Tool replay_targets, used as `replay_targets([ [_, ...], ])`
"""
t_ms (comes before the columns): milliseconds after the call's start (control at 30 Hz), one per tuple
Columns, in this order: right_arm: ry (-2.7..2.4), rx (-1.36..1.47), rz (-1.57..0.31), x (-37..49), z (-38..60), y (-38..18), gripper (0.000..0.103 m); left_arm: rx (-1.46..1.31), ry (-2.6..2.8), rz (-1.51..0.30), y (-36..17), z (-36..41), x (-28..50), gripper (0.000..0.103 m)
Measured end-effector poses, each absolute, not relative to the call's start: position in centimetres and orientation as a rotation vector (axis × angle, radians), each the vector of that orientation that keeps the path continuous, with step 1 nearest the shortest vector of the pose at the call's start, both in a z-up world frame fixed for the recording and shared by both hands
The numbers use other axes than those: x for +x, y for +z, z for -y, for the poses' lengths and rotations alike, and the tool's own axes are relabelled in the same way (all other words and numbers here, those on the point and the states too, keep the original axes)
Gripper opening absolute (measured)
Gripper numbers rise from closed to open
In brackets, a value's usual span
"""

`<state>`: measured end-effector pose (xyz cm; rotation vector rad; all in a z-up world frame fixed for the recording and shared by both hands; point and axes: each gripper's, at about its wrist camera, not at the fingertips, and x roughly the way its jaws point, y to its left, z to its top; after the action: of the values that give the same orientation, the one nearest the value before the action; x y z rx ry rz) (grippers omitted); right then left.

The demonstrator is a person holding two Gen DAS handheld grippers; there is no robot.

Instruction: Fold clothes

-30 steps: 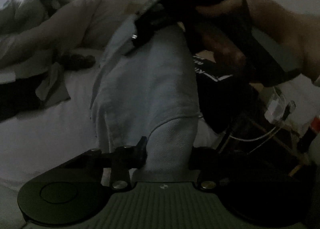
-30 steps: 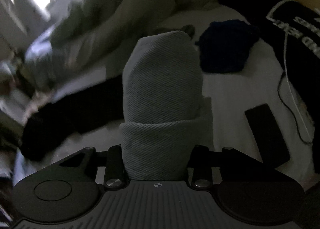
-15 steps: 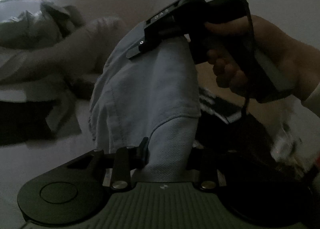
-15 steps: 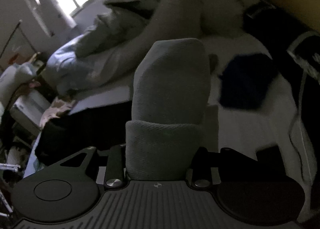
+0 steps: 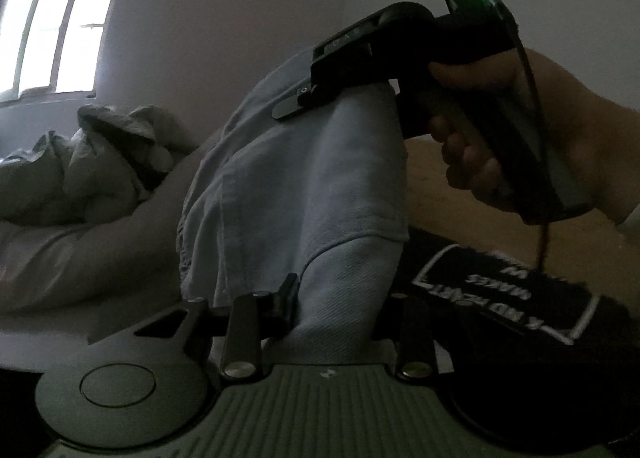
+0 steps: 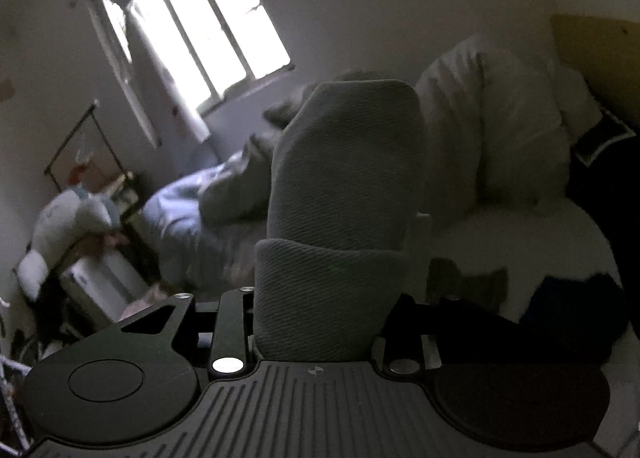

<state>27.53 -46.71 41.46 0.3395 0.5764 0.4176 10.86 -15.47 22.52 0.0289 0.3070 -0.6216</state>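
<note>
While stretched between them, pale blue garment [image 5: 304,186]; left gripper [image 5: 340,298] and right gripper [image 6: 332,290] both clamped on it.

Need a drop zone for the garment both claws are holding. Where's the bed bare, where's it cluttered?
Free: the white sheet bordered by the pillow behind, the dark blue garment in front and the black printed garment at its right edge. Crowded: the rumpled bedding under the window, and the floor clutter at far left. The light blue garment blocks the bed's middle.

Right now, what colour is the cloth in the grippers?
Pale blue-grey cloth, plain with no pattern; the left wrist view shows it best.
</note>
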Motion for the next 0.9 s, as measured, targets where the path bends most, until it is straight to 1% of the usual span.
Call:
replay_targets([
  [133,0.393,0.343,-0.612,33.4,49.2,38.0,0.036,0.038,-0.613,-0.356,19.1,18.7,15.7,0.032],
  [333,0.313,0.399,-0.74,41.4,55.1,29.5,0.036,0.047,-0.613,-0.463,13.5,24.9,20.5,0.032],
  [433,0.25,0.433,-0.765,43.2,59.2,26.0,0.035,0.031,-0.628,-0.497,11.7,28.6,22.0,0.032],
  [667,0.112,0.545,-0.74,43.9,69.7,20.7,0.036,0.116,-0.677,-0.509,8.8,39.3,21.8,0.033],
  [700,0.099,0.563,-0.74,43.9,71.0,19.7,0.037,0.124,-0.681,-0.517,8.2,40.5,21.7,0.033],
  [767,0.068,0.605,-0.749,43.8,73.5,17.6,0.044,0.12,-0.689,-0.532,6.8,42.0,21.5,0.034],
  [800,0.061,0.629,-0.752,43.6,74.7,16.8,0.051,0.119,-0.693,-0.54,6.2,42.8,21.4,0.036],
  [833,0.061,0.66,-0.752,43.4,75.9,16.1,0.055,0.113,-0.698,-0.545,5.7,43.4,21.2,0.038],
  [867,0.058,0.679,-0.742,43.1,77.0,15.5,0.057,0.109,-0.701,-0.545,5.4,43.8,21.1,0.039],
  [900,0.046,0.679,-0.727,42.7,77.8,15.4,0.06,0.113,-0.704,-0.546,5.2,44.1,20.9,0.044],
])
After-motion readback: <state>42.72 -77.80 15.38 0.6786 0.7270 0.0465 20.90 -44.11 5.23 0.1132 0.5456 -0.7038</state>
